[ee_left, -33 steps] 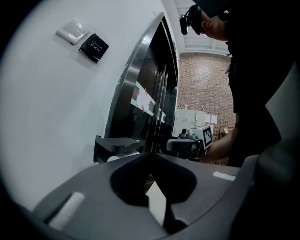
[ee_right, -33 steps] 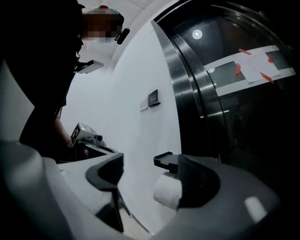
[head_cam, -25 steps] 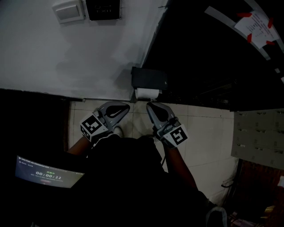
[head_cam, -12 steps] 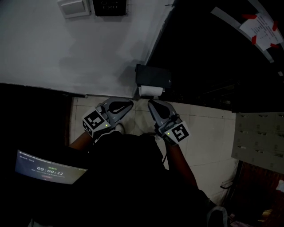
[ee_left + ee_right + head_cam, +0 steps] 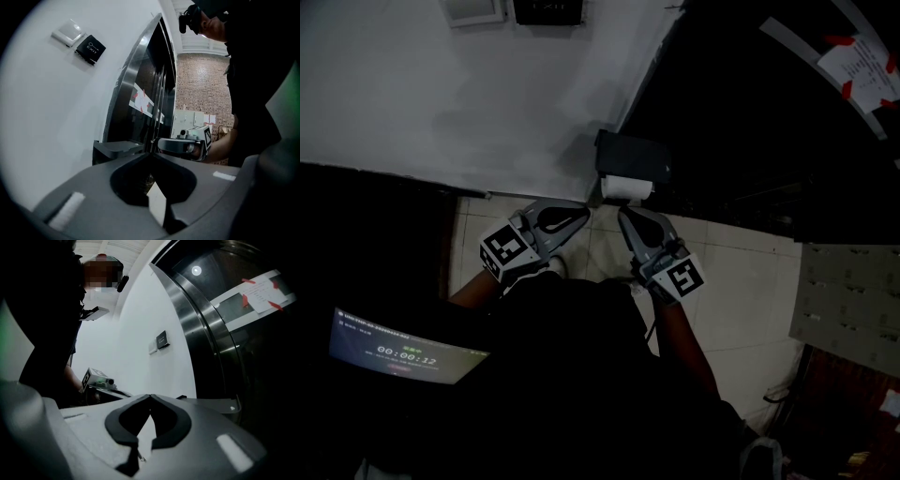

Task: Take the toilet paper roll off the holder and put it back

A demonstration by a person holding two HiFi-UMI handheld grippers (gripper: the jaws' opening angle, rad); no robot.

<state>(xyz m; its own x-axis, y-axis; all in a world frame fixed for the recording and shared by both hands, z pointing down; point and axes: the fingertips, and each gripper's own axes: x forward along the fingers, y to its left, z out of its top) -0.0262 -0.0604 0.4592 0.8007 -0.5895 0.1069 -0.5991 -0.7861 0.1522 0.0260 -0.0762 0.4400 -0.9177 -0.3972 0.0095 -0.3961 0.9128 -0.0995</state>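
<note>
Approach step; left gripper (image 5: 581, 215), right gripper (image 5: 624, 217) jaws together, empty, near white toilet paper roll (image 5: 626, 187) under black box holder (image 5: 634, 157); next: part jaws, clasp roll.

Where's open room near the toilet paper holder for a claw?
Free: the white wall left of the holder, and the tiled floor right of the right claw. Crowded: just below the roll, where the left claw sits close beside the right.

Toilet paper roll (image 5: 626, 187) is seen under the holder (image 5: 634, 157) on the wall (image 5: 441, 112) — left hand-held gripper (image 5: 584, 212) and right hand-held gripper (image 5: 624, 215) are held side by side just before it.
</note>
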